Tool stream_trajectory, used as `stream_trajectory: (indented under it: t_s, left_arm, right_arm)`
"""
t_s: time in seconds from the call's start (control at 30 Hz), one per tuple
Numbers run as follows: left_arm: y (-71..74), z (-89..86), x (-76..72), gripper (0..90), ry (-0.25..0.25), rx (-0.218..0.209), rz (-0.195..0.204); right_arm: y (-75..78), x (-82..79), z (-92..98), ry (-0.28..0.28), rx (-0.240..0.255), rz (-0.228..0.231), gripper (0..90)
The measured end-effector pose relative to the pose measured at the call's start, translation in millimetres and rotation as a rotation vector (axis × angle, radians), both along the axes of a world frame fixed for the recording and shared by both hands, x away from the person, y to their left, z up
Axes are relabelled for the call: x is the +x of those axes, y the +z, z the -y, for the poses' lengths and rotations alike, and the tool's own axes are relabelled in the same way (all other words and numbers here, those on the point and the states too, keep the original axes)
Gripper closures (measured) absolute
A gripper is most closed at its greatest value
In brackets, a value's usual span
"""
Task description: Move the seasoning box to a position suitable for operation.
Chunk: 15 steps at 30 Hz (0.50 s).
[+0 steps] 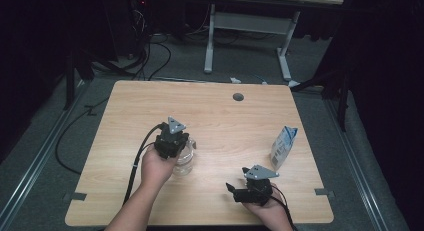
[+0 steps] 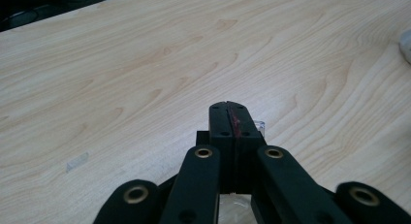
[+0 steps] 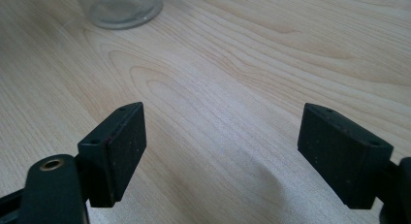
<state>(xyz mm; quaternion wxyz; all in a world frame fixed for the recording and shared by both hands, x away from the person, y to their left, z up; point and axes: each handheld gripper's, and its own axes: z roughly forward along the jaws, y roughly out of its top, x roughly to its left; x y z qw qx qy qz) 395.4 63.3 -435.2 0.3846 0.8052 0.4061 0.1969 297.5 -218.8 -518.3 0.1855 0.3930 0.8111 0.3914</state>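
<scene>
A clear glass jar (image 1: pixel 183 161) stands on the wooden table (image 1: pixel 215 116), left of the middle. My left gripper (image 1: pixel 175 142) is right over it, held from above by a hand. In the left gripper view its jaws (image 2: pixel 232 118) are pressed flat together. A bit of clear glass (image 2: pixel 260 124) shows beside the tips, and I cannot tell if it is pinched. My right gripper (image 1: pixel 244 188) rests near the front edge. It is open (image 3: pixel 220 146) with bare wood between its pads, and the jar's base (image 3: pixel 123 8) lies farther off.
A white and blue carton pouch (image 1: pixel 283 146) stands at the table's right side, and its edge (image 2: pixel 406 45) shows in the left gripper view. A grey cable hole (image 1: pixel 238 97) sits near the far edge. A desk frame and cables lie on the floor beyond.
</scene>
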Motion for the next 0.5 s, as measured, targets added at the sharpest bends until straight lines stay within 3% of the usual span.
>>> stream_trajectory:
  t_s: [0.5]
  left_arm:
    - [1.6, -8.1, -27.6, 90.0, -0.034, -0.024, 0.014]
  right_arm:
    - [-1.8, -1.0, -4.6, 0.009, -0.017, -0.001, 17.9]
